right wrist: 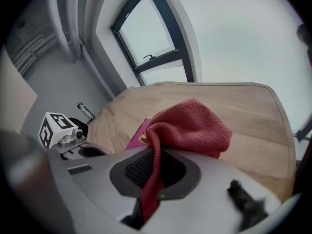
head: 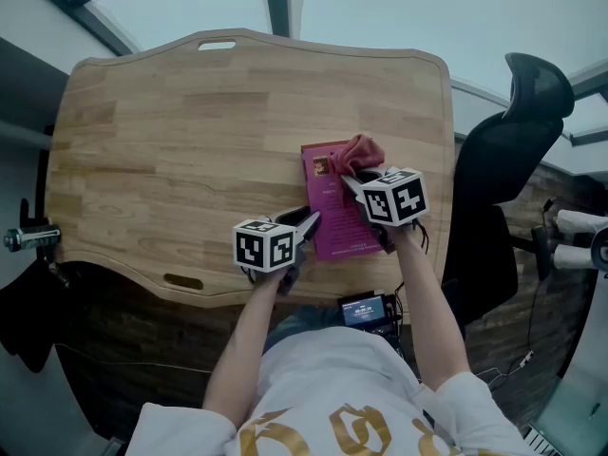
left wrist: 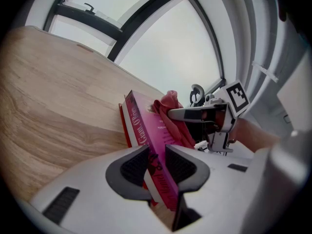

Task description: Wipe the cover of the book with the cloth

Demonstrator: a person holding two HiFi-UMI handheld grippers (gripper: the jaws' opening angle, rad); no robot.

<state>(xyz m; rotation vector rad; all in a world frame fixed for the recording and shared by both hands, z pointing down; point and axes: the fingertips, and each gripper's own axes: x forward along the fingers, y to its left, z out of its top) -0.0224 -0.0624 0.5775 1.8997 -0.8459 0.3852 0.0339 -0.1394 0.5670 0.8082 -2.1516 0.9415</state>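
Observation:
A magenta book (head: pixel 334 207) lies on the wooden table (head: pixel 190 131) near its front right. My left gripper (head: pixel 306 228) is shut on the book's near left edge; the left gripper view has the book (left wrist: pixel 146 135) pinched between the jaws of that gripper (left wrist: pixel 157 167). A red cloth (head: pixel 359 152) rests bunched on the book's far end. Shut on that cloth (right wrist: pixel 187 126), my right gripper (right wrist: pixel 153 172) has a strip of it hanging between its jaws. From the head view, the right gripper (head: pixel 353 186) sits over the book's cover.
A black office chair (head: pixel 508 188) stands to the right of the table. A small device with a lit screen (head: pixel 366 310) sits at the person's waist. A clamp (head: pixel 28 237) is fixed at the table's left edge. Windows lie behind the table.

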